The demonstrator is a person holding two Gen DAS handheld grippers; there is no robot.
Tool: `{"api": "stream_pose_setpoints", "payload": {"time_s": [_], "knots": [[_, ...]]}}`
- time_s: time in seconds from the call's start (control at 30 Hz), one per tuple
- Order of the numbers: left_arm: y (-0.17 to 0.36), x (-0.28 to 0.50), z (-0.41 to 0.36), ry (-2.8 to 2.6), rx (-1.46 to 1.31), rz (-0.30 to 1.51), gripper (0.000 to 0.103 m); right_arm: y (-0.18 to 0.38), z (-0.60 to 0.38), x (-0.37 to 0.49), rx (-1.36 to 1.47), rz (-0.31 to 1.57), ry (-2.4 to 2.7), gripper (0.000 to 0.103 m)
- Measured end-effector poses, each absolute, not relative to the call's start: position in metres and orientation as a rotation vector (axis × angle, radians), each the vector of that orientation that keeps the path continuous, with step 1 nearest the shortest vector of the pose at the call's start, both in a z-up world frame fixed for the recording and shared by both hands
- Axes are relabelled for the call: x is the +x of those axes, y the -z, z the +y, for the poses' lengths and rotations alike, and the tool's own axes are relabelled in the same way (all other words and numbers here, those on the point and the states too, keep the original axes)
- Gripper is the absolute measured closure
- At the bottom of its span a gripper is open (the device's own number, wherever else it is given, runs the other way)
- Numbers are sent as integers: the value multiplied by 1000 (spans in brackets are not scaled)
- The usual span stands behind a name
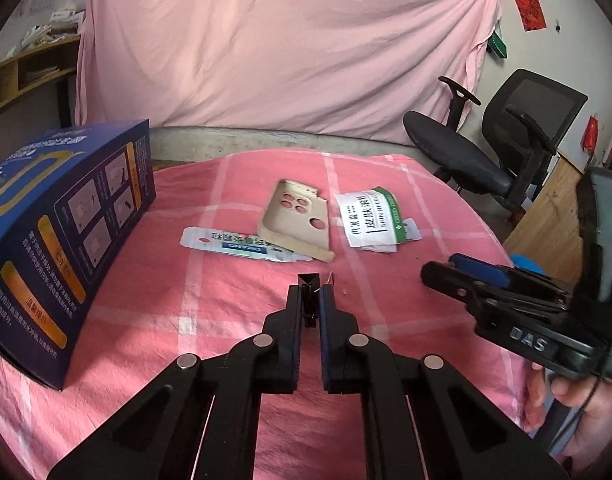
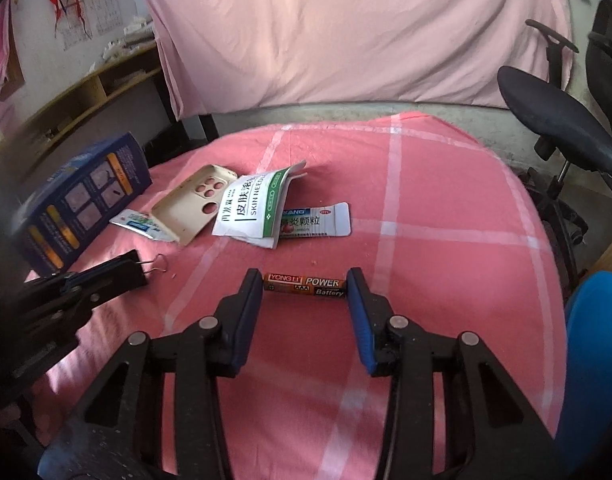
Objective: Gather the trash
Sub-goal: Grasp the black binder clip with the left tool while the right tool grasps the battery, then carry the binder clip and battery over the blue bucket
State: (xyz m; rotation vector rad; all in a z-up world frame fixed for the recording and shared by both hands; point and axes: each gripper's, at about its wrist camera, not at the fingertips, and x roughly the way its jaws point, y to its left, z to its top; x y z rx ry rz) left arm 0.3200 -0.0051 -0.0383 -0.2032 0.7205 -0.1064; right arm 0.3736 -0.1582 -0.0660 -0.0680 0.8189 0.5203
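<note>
A small battery (image 2: pixel 304 284) lies crosswise on the pink checked cloth, pinched end to end between the pads of the right gripper (image 2: pixel 306 286), which is half closed around it. To lift it cleanly, the grip probably needs to stay square on both ends so the battery cannot pivot out. The left gripper (image 1: pixel 310 300) is closed narrowly on a black binder clip (image 1: pixel 308 280), its wire handles poking out beyond the tips. Further back on the desk (image 2: pixel 446 200) lie a cream phone case (image 2: pixel 193 204), flattened medicine packets (image 2: pixel 253 208) and, left, a dark blue box (image 1: pixel 61 232). A pink sheet (image 1: pixel 285 48) hangs behind; an office chair (image 1: pixel 506 140) stands at the right.
</note>
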Motion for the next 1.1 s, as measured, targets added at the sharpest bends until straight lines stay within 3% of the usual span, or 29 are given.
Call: {"api": "stream_pose_setpoints", "payload": {"time_s": [0.73, 1.1], "knots": [[-50, 265, -91, 210, -55, 258, 97, -38, -256, 266, 41, 166, -333, 47], [-65, 275, -182, 406, 3, 230, 97, -48, -335, 230, 79, 89, -125, 46]]}}
